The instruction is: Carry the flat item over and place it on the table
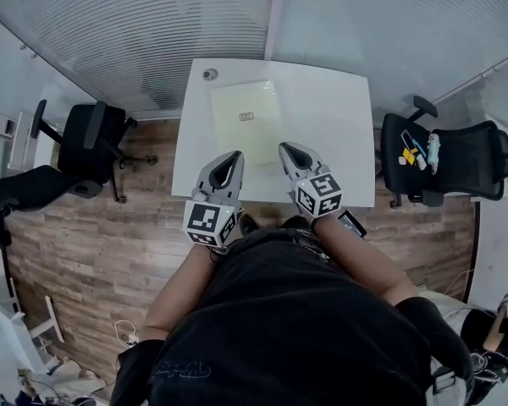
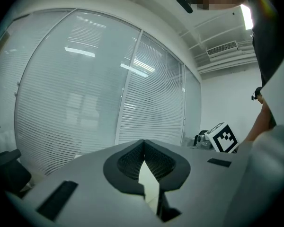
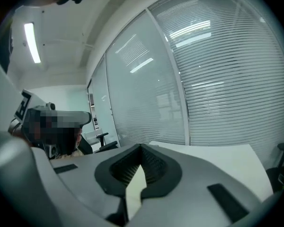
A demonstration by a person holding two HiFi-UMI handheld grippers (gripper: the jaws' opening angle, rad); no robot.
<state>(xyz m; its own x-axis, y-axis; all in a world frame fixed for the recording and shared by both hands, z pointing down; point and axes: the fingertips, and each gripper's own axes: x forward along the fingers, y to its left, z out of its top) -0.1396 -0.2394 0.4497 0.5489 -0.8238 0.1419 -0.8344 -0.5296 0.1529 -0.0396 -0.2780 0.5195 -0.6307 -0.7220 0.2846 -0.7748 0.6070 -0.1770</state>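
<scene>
The flat item is a pale yellow-green sheet with a small label, spread over the white table. I cannot tell whether it rests on the top or hangs just above it. My left gripper is shut on the sheet's near left edge. My right gripper is shut on its near right edge. In the left gripper view the jaws meet on a pale strip of the sheet. The right gripper view shows the same, jaws pressed on the sheet.
A small round fitting sits at the table's far left corner. A black office chair stands left of the table, and another with small items on its seat stands right. A glass wall with blinds runs behind.
</scene>
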